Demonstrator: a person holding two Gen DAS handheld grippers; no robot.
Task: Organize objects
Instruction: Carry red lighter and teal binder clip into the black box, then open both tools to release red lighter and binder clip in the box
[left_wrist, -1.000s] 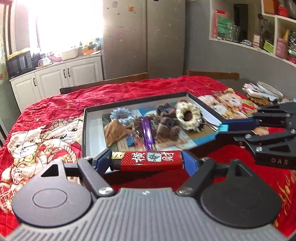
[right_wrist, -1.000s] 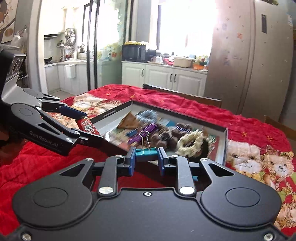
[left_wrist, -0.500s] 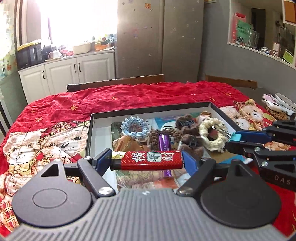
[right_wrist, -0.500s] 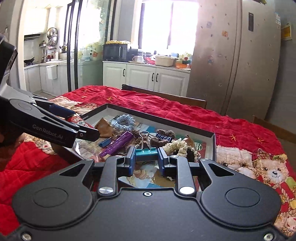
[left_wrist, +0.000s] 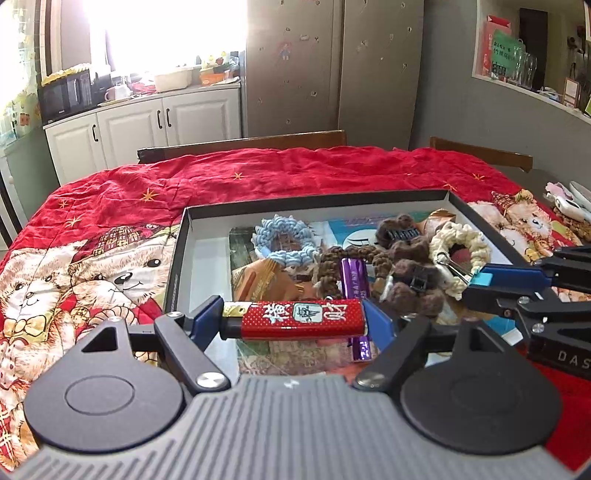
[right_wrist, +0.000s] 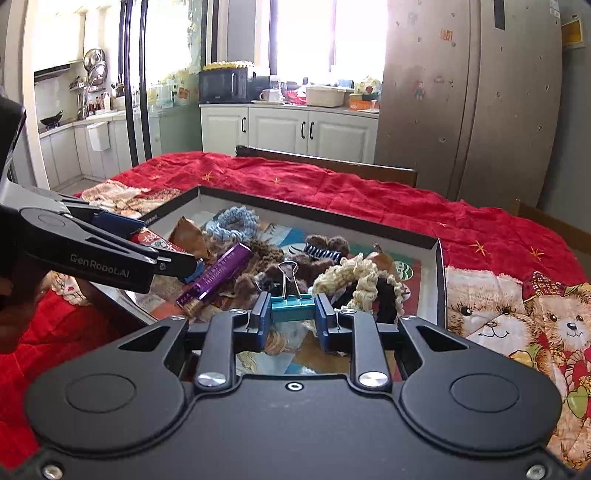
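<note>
Two tools hang over the near edge of the shallow black cardboard box with white inner walls (left_wrist: 177, 266), each carrying one small item, which suggests both loads are about to be dropped in with the rest. The left tool (left_wrist: 295, 319) pinches a red polka-dotted lighter with white characters (left_wrist: 301, 319) end to end, its blue pads on the two short ends. Held crosswise and level like that, the lighter can fall flat once the pads part. The right tool (right_wrist: 292, 310) has its pads drawn in close on a teal binder clip with silver wire handles (right_wrist: 291, 308), gripping the clip's body from both sides with the handles pointing away from the camera toward the box.

The box sits on a red quilt with teddy-bear prints (left_wrist: 110, 192) that covers the counter. Inside it lies a loose heap: a pale blue braided ring (left_wrist: 286, 240), a cream braided ring (left_wrist: 460, 240), brown fuzzy hair clips (left_wrist: 410, 288), a purple metallic lighter (left_wrist: 354, 284) and a tan wrapper (left_wrist: 266, 280), all on top of printed paper. Nothing is sorted into sections; the box seems to serve as a single catch-all.

Judging from the left wrist view, both tools sit side by side near the front wall, the red lighter above the left part of the heap and the clip just beside the cream ring.
</note>
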